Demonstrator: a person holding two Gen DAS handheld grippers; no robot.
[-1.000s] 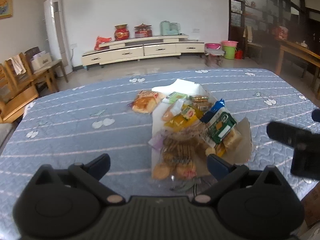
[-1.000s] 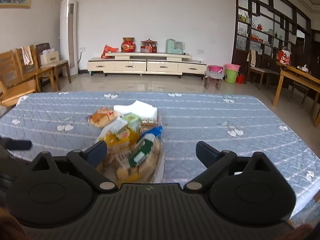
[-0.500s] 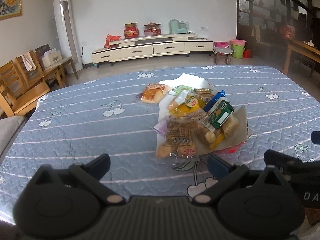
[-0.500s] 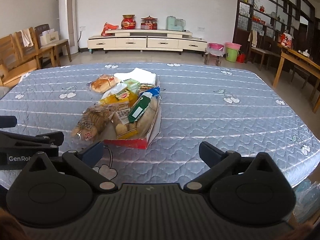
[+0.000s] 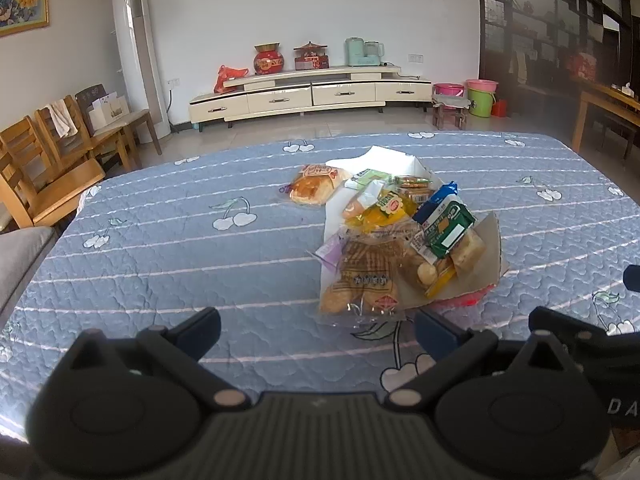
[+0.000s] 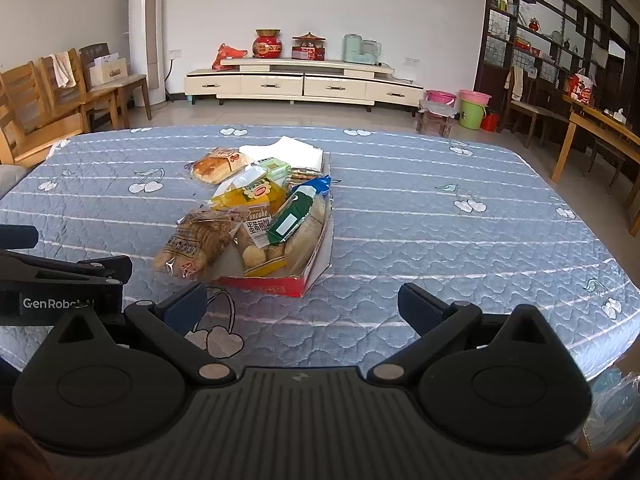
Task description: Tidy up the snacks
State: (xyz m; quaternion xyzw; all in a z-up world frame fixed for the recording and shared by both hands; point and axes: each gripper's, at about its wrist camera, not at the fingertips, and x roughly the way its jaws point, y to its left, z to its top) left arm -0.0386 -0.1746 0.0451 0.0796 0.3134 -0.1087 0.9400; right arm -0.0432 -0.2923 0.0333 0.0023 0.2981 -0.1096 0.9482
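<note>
A shallow red-and-white cardboard box (image 6: pixel 316 268) (image 5: pixel 490 248) lies on the blue quilted table, heaped with several wrapped snacks. A clear bag of biscuits (image 5: pixel 362 280) (image 6: pixel 198 242) hangs over its near left edge. A green-and-blue pack (image 5: pixel 446 226) (image 6: pixel 298 208) and a yellow pack (image 6: pixel 252 196) lie on top. One wrapped bun (image 5: pixel 314 188) (image 6: pixel 218 164) rests on the cloth outside the box, at its far left. My left gripper (image 5: pixel 316 326) and right gripper (image 6: pixel 302 306) both stand open and empty, short of the box near the table's front edge.
The table's blue cherry-print cover (image 5: pixel 180 248) stretches wide around the box. Wooden chairs (image 5: pixel 48 160) stand off its left side. A low cream cabinet (image 6: pixel 300 82) runs along the far wall, and a wooden table (image 6: pixel 600 136) is at the right.
Both grippers have drawn back from the snack box and risen a little, so the box looks smaller and farther away. Their jaws stayed open. The snacks have not moved.
</note>
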